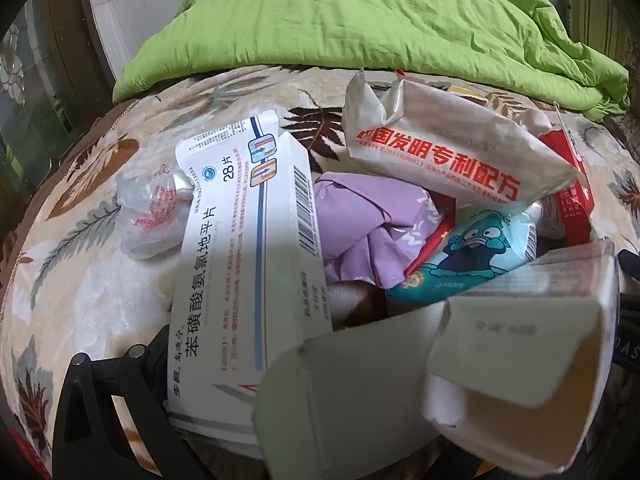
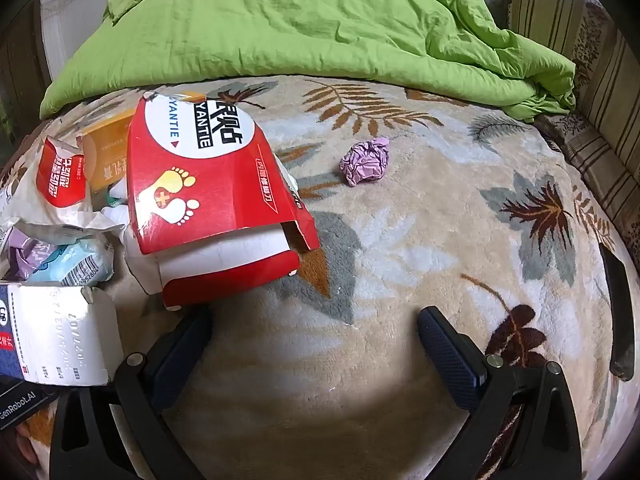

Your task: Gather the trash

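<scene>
In the left wrist view a heap of trash lies on the leaf-patterned blanket [image 1: 92, 280]: a white medicine box [image 1: 248, 248], a white snack wrapper with red print [image 1: 444, 152], crumpled purple paper [image 1: 360, 224], a teal cartoon packet [image 1: 468, 256] and a clear plastic wrapper [image 1: 152, 216]. An open white carton [image 1: 440, 384] fills the foreground and hides my left gripper's tips; I cannot tell whether it holds it. My right gripper [image 2: 316, 340] is open and empty over bare blanket. A red foot-print box [image 2: 208, 192] lies ahead to its left. A purple paper ball [image 2: 365, 161] lies farther ahead.
A rumpled green quilt [image 2: 312, 20] lies across the back of the bed. A striped cushion [image 2: 580, 52] stands at the far right. A white and blue box [image 2: 60, 332] sits at the right view's lower left, beside the heap.
</scene>
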{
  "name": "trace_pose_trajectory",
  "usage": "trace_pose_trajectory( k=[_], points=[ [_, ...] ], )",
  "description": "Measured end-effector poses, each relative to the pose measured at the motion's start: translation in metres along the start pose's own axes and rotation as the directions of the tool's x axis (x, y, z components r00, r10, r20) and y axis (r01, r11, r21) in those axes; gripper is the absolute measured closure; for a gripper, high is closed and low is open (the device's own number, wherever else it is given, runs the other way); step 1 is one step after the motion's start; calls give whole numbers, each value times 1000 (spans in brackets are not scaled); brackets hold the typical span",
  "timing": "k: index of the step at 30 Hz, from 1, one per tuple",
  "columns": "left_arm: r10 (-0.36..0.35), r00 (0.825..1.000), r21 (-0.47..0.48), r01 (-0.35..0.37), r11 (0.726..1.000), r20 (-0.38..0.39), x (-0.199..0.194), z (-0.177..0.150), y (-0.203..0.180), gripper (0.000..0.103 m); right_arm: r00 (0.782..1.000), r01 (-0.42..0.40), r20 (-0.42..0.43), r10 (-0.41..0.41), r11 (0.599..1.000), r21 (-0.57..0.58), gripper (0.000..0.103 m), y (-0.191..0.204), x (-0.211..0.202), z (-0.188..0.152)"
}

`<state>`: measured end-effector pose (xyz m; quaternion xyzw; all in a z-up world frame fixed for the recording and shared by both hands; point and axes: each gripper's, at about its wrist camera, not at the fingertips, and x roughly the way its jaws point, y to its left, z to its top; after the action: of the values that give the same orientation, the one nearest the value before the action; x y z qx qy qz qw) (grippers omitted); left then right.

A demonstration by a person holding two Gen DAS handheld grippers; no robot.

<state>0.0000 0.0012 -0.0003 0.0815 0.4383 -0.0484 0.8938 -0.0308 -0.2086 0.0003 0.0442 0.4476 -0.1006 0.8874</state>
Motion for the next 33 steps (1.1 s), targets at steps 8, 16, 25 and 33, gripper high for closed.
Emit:
trace_pose_trajectory(
  k=[8,16,25,33],
  points=[
    [-114,992,-66,117,991,48,-50,-20,17,0,997,-36,-61,38,999,31,0,-8,-10,-3],
    [-81,966,-52,97,994,247,-142,-41,21,0,995,-93,-44,94,995,25,0,-6,-48,-25],
    [-32,938,-31,45,998,345,-215,-89,24,0,946,-94,296,131,986,-135,4,11,-170,-60],
    [19,911,-71,11,997,413,-245,-104,35,0,877,-148,424,226,967,-208,4,8,-227,-113]
  ],
)
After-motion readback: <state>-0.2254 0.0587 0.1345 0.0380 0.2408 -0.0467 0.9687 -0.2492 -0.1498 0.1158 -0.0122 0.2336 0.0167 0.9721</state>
